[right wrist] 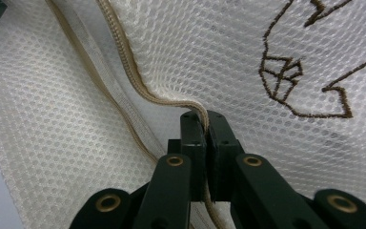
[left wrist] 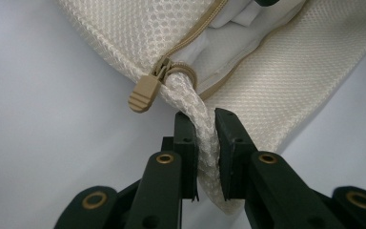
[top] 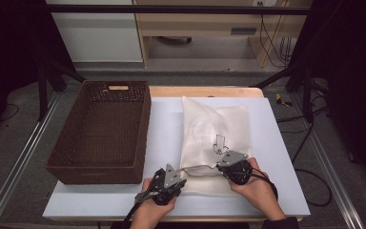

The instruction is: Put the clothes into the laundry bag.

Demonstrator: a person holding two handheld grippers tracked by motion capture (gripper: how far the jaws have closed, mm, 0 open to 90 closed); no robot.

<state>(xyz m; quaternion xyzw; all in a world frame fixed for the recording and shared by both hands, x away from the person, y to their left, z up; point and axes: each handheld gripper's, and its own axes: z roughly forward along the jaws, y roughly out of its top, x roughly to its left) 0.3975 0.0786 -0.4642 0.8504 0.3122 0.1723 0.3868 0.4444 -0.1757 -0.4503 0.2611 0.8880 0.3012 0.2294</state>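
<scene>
A cream mesh laundry bag (top: 214,138) with a brown embroidered mark (top: 219,143) lies on the white table top, its zipped mouth toward me. My left gripper (top: 178,177) is shut on the bag's corner (left wrist: 205,138), a bunched strip of mesh just below the tan zipper pull (left wrist: 145,91). The zip (left wrist: 195,36) stands partly undone, with white lining in the gap. My right gripper (top: 225,164) is shut on the zipper edge (right wrist: 138,86) of the upper mesh layer, beside the embroidery (right wrist: 310,76). A taut strip of the bag's mouth spans between the two grippers.
A dark brown woven basket (top: 102,131) stands to the left of the bag, with a handle slot in its far wall. The white table top (top: 271,157) has bare room to the right of the bag and along the front edge. Black cables trail on the floor at right.
</scene>
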